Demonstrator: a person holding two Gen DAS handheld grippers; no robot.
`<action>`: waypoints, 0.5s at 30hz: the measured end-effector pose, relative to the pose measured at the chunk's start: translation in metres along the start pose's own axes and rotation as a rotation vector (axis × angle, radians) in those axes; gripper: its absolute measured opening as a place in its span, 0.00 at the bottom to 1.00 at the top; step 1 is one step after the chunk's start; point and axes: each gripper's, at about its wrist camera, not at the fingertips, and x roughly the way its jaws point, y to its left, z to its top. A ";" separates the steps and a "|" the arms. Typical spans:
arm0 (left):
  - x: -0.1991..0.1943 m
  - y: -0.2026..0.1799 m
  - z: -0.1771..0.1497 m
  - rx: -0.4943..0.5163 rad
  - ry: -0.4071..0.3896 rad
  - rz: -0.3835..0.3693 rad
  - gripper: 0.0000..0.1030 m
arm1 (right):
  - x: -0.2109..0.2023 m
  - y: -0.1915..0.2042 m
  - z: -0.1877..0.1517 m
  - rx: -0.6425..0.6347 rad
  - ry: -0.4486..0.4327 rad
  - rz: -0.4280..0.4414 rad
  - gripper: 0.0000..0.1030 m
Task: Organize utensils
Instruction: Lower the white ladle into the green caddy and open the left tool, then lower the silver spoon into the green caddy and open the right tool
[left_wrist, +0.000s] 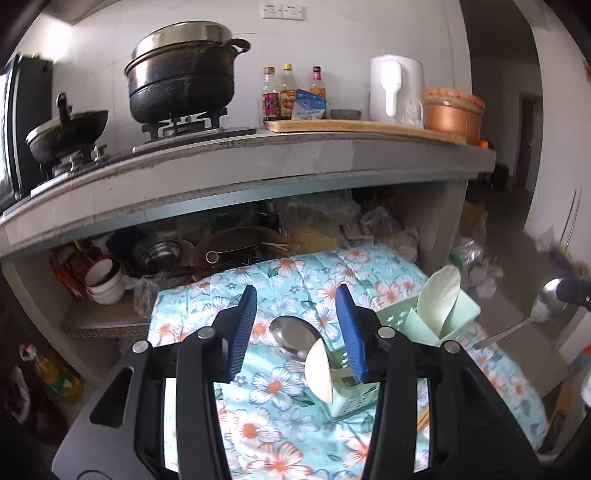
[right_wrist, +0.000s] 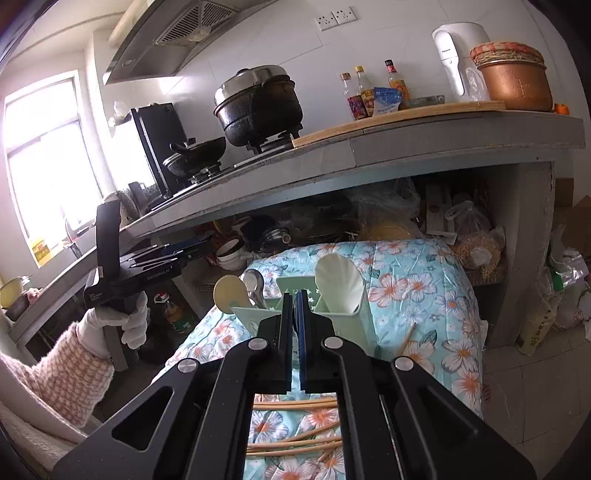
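A pale green utensil holder (left_wrist: 454, 325) (right_wrist: 255, 314) stands on a floral cloth (left_wrist: 280, 417) (right_wrist: 417, 280). In it are a wide pale paddle (left_wrist: 441, 299) (right_wrist: 340, 284), a metal spoon (left_wrist: 295, 336) (right_wrist: 255, 282) and a cream spoon (left_wrist: 319, 373) (right_wrist: 229, 293). My left gripper (left_wrist: 297, 291) (right_wrist: 199, 248) is open just above those two spoons, its blue pads touching neither. At the left wrist view's right edge, my right gripper (left_wrist: 572, 291) (right_wrist: 294, 295) is shut on the bowl of a second metal spoon (left_wrist: 545, 304) held in the air. The right wrist view hides that spoon. Several chopsticks (right_wrist: 295, 441) lie on the cloth under it.
A concrete counter (left_wrist: 258, 162) overhangs the cloth's far end, carrying a black pot (left_wrist: 181, 81), a wok, bottles and a white kettle (left_wrist: 395, 88). The shelf below is packed with bowls (left_wrist: 105, 280), pans and bags. An oil bottle (right_wrist: 173, 314) stands on the floor. A gloved hand (right_wrist: 118, 321) holds the left gripper.
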 end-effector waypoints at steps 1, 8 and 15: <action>-0.002 0.006 -0.002 -0.041 -0.011 -0.012 0.46 | -0.002 0.001 0.005 -0.002 -0.009 0.009 0.03; -0.014 0.030 -0.031 -0.163 -0.054 -0.042 0.60 | -0.004 0.006 0.053 0.011 -0.065 0.134 0.03; -0.022 0.039 -0.066 -0.194 -0.043 -0.030 0.62 | 0.022 0.011 0.077 0.011 -0.064 0.182 0.03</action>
